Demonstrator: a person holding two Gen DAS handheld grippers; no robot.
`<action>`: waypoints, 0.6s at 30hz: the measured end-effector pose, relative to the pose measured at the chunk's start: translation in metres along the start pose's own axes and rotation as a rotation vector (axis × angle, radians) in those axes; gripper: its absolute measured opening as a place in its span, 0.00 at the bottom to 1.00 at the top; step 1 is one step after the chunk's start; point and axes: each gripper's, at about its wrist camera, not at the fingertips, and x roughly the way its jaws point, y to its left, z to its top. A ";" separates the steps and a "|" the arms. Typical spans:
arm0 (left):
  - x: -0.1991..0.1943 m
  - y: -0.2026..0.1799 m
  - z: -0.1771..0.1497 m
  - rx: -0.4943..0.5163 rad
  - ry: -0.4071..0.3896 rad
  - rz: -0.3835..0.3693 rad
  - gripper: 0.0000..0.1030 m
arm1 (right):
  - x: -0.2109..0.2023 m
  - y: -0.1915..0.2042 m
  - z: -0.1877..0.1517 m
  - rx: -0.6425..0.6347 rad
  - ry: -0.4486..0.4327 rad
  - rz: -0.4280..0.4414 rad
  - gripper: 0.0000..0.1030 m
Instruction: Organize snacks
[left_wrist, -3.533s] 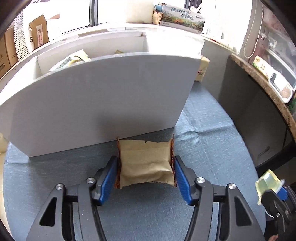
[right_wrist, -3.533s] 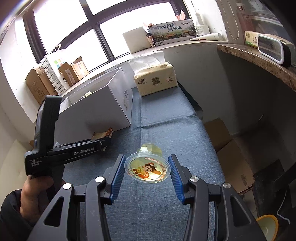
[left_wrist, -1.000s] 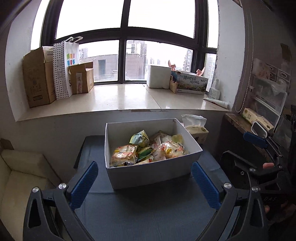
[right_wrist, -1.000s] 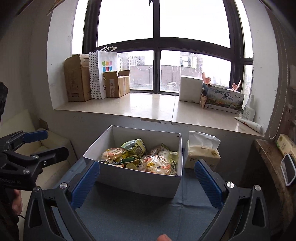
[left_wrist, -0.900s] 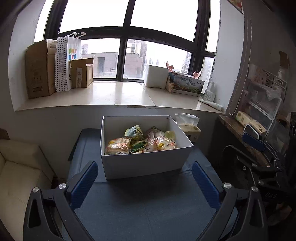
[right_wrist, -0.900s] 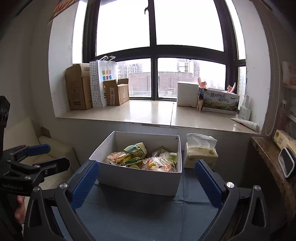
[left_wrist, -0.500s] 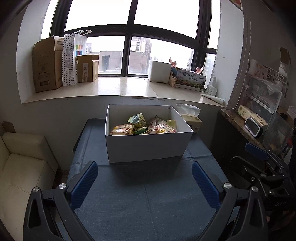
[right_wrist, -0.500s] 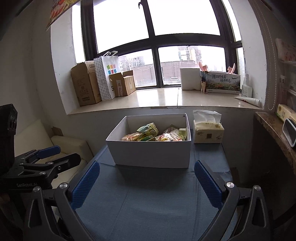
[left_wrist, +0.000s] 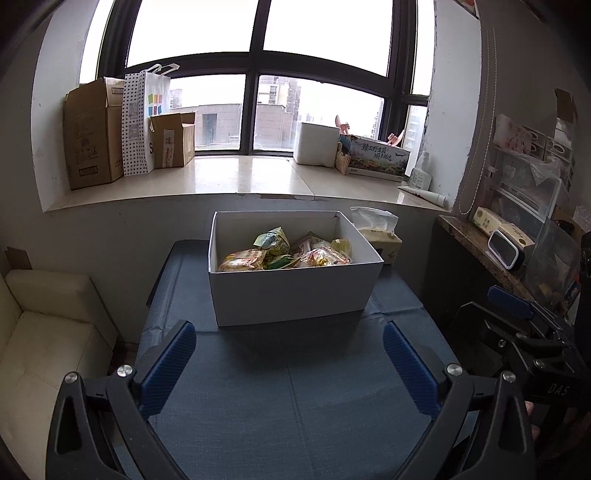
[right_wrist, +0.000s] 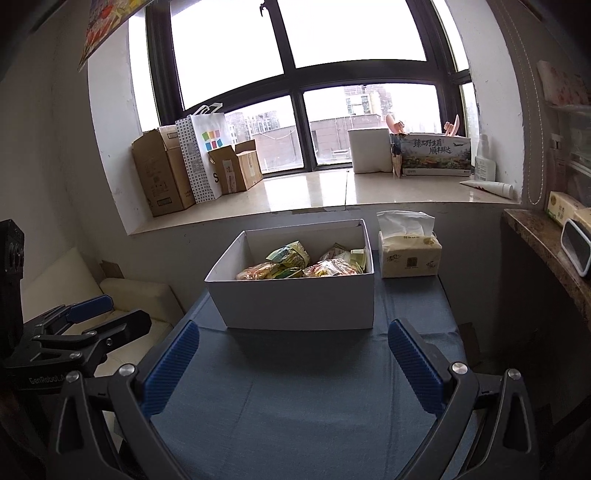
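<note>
Window: daylight is flooding through a wide dark-framed window (left_wrist: 255, 74) looking onto city buildings.
Sill: a pale stone sill (right_wrist: 332, 192) is carrying cardboard boxes (left_wrist: 92, 136), a dotted paper bag (left_wrist: 142, 122), a white box (left_wrist: 314, 144) and a printed carton (left_wrist: 376, 157).
Table: a blue cloth-covered table (left_wrist: 295, 398) is standing below the sill, with a cream sofa (left_wrist: 40, 332) sitting to its left.
Snack box: a white open-topped box (left_wrist: 291, 295) is sitting at the far middle of the table, its plain walls rising around the contents.
Snacks: crinkled packets (left_wrist: 284, 253) in yellow, green and orange wrappers are lying heaped inside the box, filling its floor below the rim.
Tissue pack: a pale yellow tissue pack (right_wrist: 408, 254) is standing just beside the box on its right, a white sheet poking up.
Left gripper: the left gripper (left_wrist: 288, 362) is hovering over the near table, blue pads spread wide and gripping nothing.
Right gripper: the right gripper (right_wrist: 291, 363) is hanging alongside, likewise spread wide and empty, well short of the box.
</note>
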 end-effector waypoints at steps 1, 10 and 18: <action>-0.001 0.000 0.000 0.001 -0.001 -0.002 1.00 | 0.000 -0.001 0.000 0.003 0.004 -0.001 1.00; 0.002 0.001 0.000 0.000 0.005 -0.008 1.00 | 0.001 0.001 0.000 -0.013 0.010 0.014 1.00; 0.003 0.002 0.000 0.000 0.006 -0.008 1.00 | 0.000 0.003 -0.001 -0.019 0.009 0.025 1.00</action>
